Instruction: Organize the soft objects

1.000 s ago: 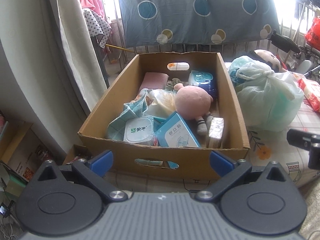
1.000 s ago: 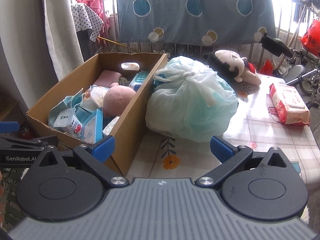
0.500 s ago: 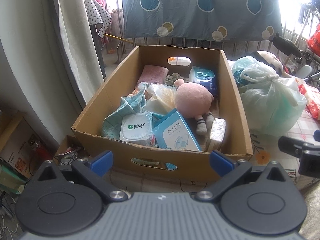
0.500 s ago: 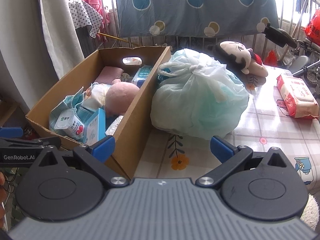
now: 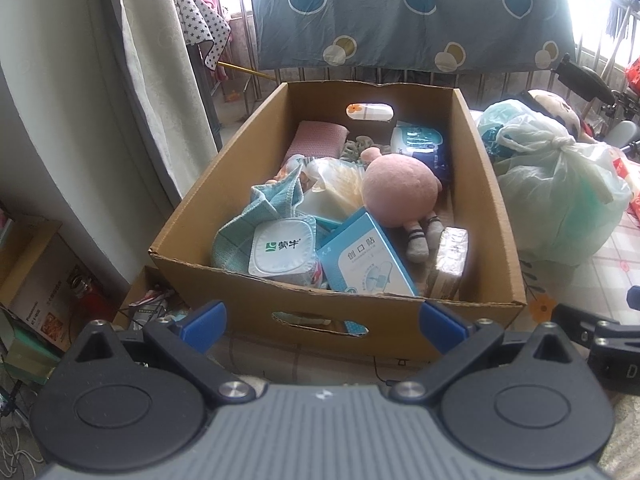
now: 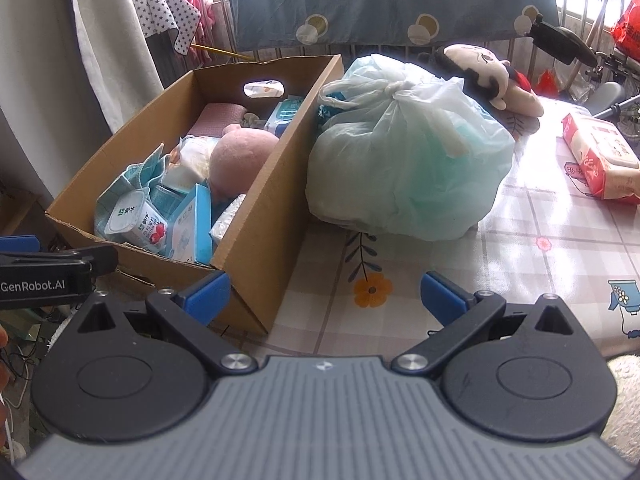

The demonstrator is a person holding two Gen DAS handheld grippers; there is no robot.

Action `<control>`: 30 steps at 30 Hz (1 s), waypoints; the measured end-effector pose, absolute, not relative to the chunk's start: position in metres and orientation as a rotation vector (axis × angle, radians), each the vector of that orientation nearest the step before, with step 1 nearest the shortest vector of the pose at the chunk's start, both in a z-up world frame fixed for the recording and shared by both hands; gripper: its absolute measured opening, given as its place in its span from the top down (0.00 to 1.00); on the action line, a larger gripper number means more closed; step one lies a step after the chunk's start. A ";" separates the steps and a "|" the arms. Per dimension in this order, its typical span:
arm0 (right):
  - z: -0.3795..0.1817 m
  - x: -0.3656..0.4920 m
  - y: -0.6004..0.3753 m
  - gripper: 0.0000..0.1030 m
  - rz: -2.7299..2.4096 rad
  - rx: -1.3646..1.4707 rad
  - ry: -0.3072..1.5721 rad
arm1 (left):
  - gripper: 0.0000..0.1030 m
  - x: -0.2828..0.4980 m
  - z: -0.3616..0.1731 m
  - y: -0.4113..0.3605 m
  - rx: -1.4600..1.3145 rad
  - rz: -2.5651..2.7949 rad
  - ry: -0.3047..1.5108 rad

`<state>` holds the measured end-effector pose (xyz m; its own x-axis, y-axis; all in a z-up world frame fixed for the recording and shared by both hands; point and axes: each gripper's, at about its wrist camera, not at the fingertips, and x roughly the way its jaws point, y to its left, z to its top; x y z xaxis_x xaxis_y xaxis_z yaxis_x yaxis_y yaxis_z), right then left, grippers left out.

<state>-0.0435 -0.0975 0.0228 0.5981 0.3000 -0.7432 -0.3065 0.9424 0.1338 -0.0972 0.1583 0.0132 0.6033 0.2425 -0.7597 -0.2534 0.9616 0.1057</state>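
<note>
A cardboard box [image 5: 500, 216] [image 6: 272, 200] stands at the table's left end. It holds a pink plush doll [image 5: 400, 190] [image 6: 240, 156], a teal cloth [image 5: 260, 208], a yoghurt pack [image 5: 284, 248], a blue carton [image 5: 366, 260], a tissue pack [image 5: 420, 144] and a pink towel [image 5: 318, 138]. To its right lies a knotted pale-green plastic bag [image 6: 408, 152] [image 5: 556, 188], with a black-haired doll [image 6: 484, 72] behind it. My left gripper [image 5: 322, 322] hangs open before the box's near wall. My right gripper [image 6: 324, 294] is open above the tablecloth, short of the bag.
A red wipes pack [image 6: 600, 156] lies at the table's right. The checked tablecloth [image 6: 540, 240] is bare in front of the bag. A blue dotted sheet [image 5: 400, 12] hangs on rails behind. Left of the box are a curtain [image 5: 152, 80] and floor clutter [image 5: 36, 304].
Both grippers have risen and tipped down a little, so the box and bag sit lower and closer in view. Nothing was taken hold of; both stay open.
</note>
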 end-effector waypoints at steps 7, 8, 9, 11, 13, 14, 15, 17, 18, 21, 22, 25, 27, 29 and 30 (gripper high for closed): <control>0.023 -0.044 -0.098 0.01 0.349 -0.004 0.861 | 0.00 -0.096 0.010 0.157 0.002 0.309 0.890; 0.022 -0.044 -0.097 0.01 0.348 -0.001 0.864 | 0.00 -0.095 0.010 0.157 0.002 0.312 0.891; 0.021 -0.044 -0.097 0.01 0.349 0.000 0.867 | 0.00 -0.095 0.009 0.157 0.001 0.314 0.892; 0.020 -0.044 -0.096 0.01 0.350 0.000 0.871 | 0.00 -0.094 0.009 0.158 -0.002 0.316 0.894; 0.020 -0.044 -0.095 0.01 0.352 -0.006 0.871 | 0.00 -0.094 0.009 0.158 -0.001 0.317 0.894; 0.020 -0.044 -0.094 0.01 0.353 -0.010 0.871 | 0.00 -0.094 0.009 0.158 0.000 0.318 0.894; 0.020 -0.044 -0.093 0.01 0.354 -0.014 0.872 | 0.00 -0.094 0.009 0.158 0.000 0.317 0.895; 0.019 -0.044 -0.092 0.01 0.357 -0.018 0.872 | 0.00 -0.094 0.009 0.158 -0.001 0.316 0.895; 0.019 -0.044 -0.091 0.01 0.357 -0.019 0.872 | 0.00 -0.094 0.009 0.158 -0.001 0.314 0.895; 0.019 -0.043 -0.091 0.01 0.358 -0.022 0.874 | 0.00 -0.093 0.008 0.157 0.001 0.312 0.895; 0.019 -0.043 -0.091 0.01 0.358 -0.023 0.874 | 0.00 -0.094 0.008 0.157 0.001 0.312 0.895; 0.018 -0.043 -0.090 0.01 0.358 -0.026 0.874 | 0.00 -0.093 0.007 0.157 0.001 0.311 0.897; 0.018 -0.043 -0.090 0.01 0.358 -0.027 0.876 | 0.00 -0.093 0.007 0.157 0.000 0.310 0.899; 0.018 -0.043 -0.089 0.01 0.357 -0.028 0.877 | 0.00 -0.093 0.007 0.157 0.001 0.310 0.899; 0.018 -0.043 -0.089 0.01 0.356 -0.029 0.878 | 0.00 -0.093 0.007 0.157 0.000 0.310 0.899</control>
<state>-0.0430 -0.0894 0.0176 0.5841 0.2932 -0.7568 -0.3165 0.9409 0.1203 -0.0929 0.1566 0.0066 0.5811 0.2651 -0.7694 -0.2650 0.9556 0.1290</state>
